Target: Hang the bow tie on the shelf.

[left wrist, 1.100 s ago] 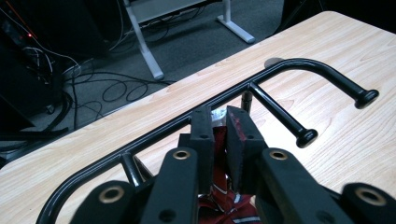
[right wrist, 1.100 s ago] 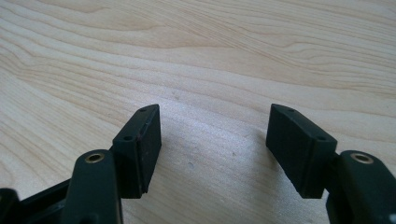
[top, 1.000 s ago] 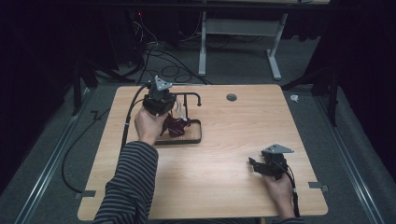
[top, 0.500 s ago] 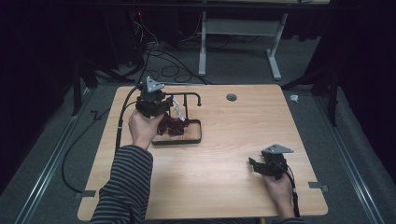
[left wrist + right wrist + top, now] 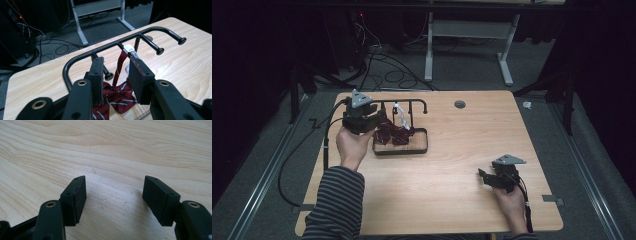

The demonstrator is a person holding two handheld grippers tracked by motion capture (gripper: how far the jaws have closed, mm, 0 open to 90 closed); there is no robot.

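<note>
Jaws of the left gripper (image 5: 116,80), just opened and holding nothing, bracket the necktie (image 5: 120,93) hanging straight ahead from the rack (image 5: 82,55).

A dim lab: bare wooden table (image 5: 452,190), grey carpet, loose floor cables (image 5: 377,60), metal desk frame (image 5: 472,35).

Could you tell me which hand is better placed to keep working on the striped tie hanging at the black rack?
Left: its tool hangs open right at the red striped tie on the rack, while the right tool rests far across the table.
</note>
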